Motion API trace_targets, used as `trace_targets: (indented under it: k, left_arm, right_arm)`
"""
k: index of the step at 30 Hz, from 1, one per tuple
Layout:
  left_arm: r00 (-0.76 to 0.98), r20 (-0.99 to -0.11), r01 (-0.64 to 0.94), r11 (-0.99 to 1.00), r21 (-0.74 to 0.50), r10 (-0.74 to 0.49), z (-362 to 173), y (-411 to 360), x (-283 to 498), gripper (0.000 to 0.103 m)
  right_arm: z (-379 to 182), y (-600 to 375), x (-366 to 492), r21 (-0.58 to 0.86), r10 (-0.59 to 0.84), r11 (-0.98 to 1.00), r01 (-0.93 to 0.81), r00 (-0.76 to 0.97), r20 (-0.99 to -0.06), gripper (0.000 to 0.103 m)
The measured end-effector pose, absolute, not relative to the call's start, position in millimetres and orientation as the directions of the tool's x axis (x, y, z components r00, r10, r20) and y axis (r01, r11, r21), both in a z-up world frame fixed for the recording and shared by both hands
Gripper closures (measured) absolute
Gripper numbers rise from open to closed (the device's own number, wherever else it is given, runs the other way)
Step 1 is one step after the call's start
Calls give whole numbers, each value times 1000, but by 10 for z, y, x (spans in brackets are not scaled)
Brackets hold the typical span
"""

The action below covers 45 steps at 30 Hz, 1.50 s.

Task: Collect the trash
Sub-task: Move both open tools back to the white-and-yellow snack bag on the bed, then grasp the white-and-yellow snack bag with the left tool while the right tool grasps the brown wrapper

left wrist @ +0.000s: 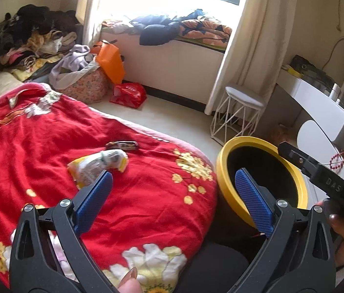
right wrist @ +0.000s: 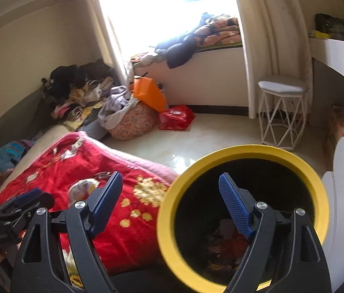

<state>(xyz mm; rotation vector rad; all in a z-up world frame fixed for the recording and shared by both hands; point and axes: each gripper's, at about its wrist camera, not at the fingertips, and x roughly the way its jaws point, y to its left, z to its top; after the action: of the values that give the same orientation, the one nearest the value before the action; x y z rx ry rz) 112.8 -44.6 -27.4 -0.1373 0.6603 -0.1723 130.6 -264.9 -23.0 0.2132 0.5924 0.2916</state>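
A crumpled yellow and white snack wrapper (left wrist: 100,164) lies on the red floral blanket (left wrist: 49,146), with a dark wrapper (left wrist: 123,145) just beyond it. My left gripper (left wrist: 174,183) is open and empty above the blanket, its left finger close to the snack wrapper. A black bin with a yellow rim (right wrist: 242,210) stands beside the bed and holds several pieces of trash (right wrist: 225,246). My right gripper (right wrist: 172,193) is open and empty above the bin's mouth. The bin (left wrist: 260,178) also shows in the left wrist view. The snack wrapper (right wrist: 82,188) shows in the right wrist view.
A white wire stool (right wrist: 282,114) stands on the pale floor by the curtain. A red bag (right wrist: 175,117), an orange bag (right wrist: 148,94) and a floral basket of clothes (right wrist: 130,119) sit near the window seat. A white desk (left wrist: 318,102) is on the right.
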Motion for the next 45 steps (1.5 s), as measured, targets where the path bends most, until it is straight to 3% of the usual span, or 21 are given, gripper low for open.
trace_targets:
  k: [23,36,45]
  left_arm:
    - [762,-644,-12,994,-104,-59,-453,423,1235,11]
    - [709,-698,59,995,-83,-100,-688,569,1571,11]
    - [661,-731,150,985,-90,-167,-848,621,1883,11]
  right_arm:
    - [-332,-1943,1717,381,492,867,-321,667,-560,25]
    - [-662,-1381,2287,354,490,871,-340,560,-668,36]
    - [-929,-1149,2640,378,508,859,-345,476,-718,51]
